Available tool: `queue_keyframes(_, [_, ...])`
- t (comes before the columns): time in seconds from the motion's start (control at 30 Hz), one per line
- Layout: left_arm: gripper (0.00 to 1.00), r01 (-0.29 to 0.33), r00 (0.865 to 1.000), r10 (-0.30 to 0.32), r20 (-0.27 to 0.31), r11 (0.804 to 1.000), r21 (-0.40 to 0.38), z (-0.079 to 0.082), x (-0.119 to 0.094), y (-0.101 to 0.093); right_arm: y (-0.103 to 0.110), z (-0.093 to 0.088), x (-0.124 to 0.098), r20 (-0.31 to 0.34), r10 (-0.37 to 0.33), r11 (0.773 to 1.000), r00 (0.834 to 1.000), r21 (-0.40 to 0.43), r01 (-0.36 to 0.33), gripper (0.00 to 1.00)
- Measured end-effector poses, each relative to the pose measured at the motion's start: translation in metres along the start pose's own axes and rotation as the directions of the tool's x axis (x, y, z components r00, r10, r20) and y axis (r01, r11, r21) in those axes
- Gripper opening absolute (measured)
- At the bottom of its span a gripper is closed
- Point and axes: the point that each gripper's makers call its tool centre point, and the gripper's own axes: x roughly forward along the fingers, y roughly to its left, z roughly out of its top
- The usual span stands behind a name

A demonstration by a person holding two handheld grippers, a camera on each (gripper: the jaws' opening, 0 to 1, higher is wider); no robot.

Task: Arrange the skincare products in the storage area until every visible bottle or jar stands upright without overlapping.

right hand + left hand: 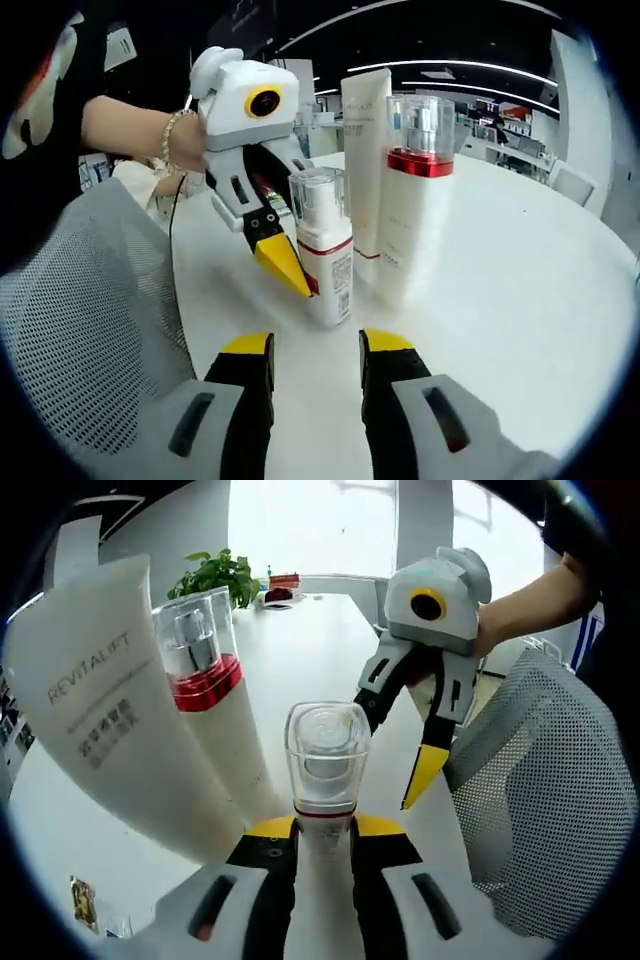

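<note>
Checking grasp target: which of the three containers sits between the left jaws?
The small bottle, shortest of the three, clear cap. The tall bottle with red band and the tube stand behind it, outside the left gripper.

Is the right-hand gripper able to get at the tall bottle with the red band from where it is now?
Probably not directly. The small bottle, gripped by the left gripper, stands between the open right gripper and the tall red-banded bottle. Swinging round over the bare table looks free.
</note>
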Motion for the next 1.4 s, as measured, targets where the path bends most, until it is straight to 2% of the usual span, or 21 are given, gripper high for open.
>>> queue_keyframes(0.4, [0.14,0.029,0.999,-0.030,0.037,0.999,0.040,0.007,0.005,0.005,-0.004,-0.003,0.000,0.001,-0.009,1.000,1.000,0.016,0.009,0.33])
queue_keyframes(0.87, [0.14,0.024,0.999,-0.025,0.040,0.999,0.027,0.007,0.007,0.006,-0.005,-0.004,-0.001,-0.003,-0.014,1.000,1.000,0.024,0.014,0.33])
queue_keyframes(1.03, [0.23,0.027,0.999,-0.027,0.029,0.999,0.017,0.003,0.006,0.003,-0.003,0.000,-0.002,-0.002,-0.016,1.000,1.000,0.023,0.016,0.35])
queue_keyframes(1.2, [0.25,0.017,1.000,-0.017,0.016,1.000,0.017,0.001,0.001,0.002,-0.003,0.006,-0.001,-0.003,-0.021,1.000,1.000,0.013,0.021,0.38])
queue_keyframes(1.4, [0.34,0.000,1.000,0.000,-0.005,1.000,-0.014,-0.006,-0.011,-0.001,0.001,0.015,0.001,0.002,-0.029,0.999,1.000,0.020,0.029,0.46])
